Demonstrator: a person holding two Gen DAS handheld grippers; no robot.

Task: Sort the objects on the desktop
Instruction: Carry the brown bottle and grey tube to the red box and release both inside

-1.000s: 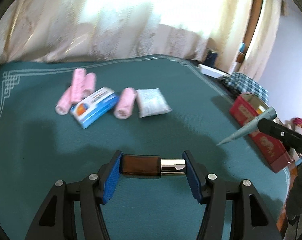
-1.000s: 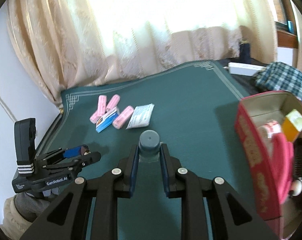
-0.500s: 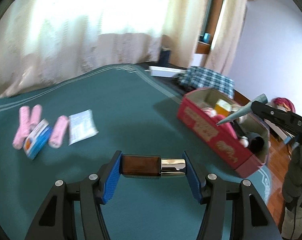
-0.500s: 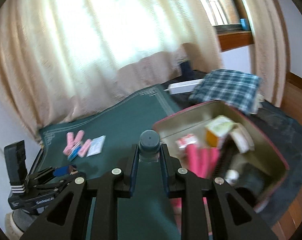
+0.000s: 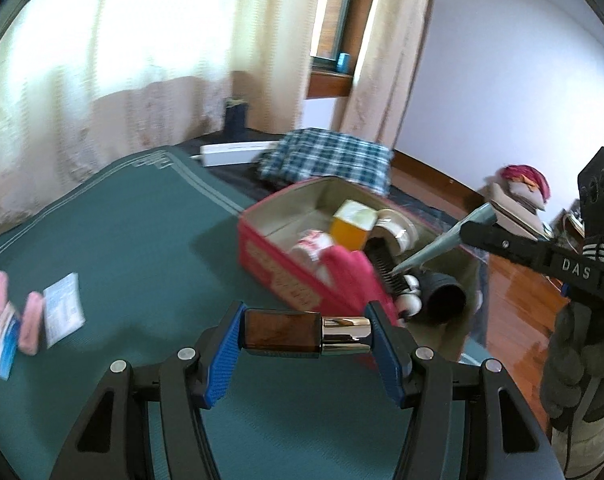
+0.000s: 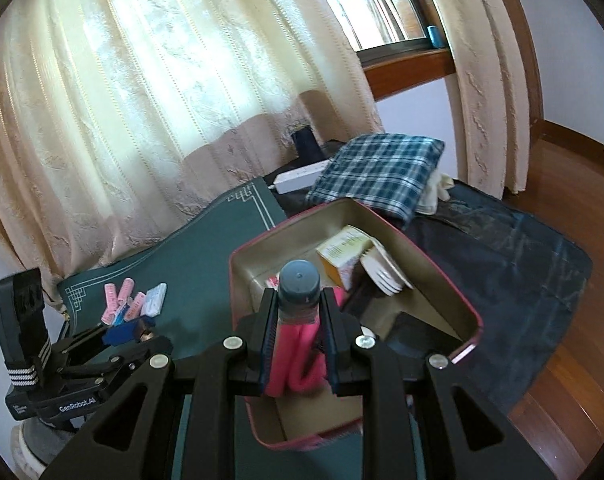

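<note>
The left gripper (image 5: 305,334) clamped a bottle (image 5: 280,334), the right gripper (image 6: 298,330) a tube (image 6: 299,284), neither boxed; packets (image 6: 132,302) remained.

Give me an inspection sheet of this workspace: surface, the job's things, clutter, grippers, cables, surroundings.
Surface: green mat over a darker table top.
Job's things: open red tin box, part filled with an orange carton, a pink cloth and other small items; pink rolls, a blue-and-white box and a white sachet lie loose on the mat.
Clutter: folded plaid cloth, white power strip.
Grippers: left gripper shut on a brown bottle with a silver cap; right gripper shut on a grey-capped tube, above the box.
Cables: nothing seen.
Surroundings: cream curtains, window sill, wooden floor.
</note>
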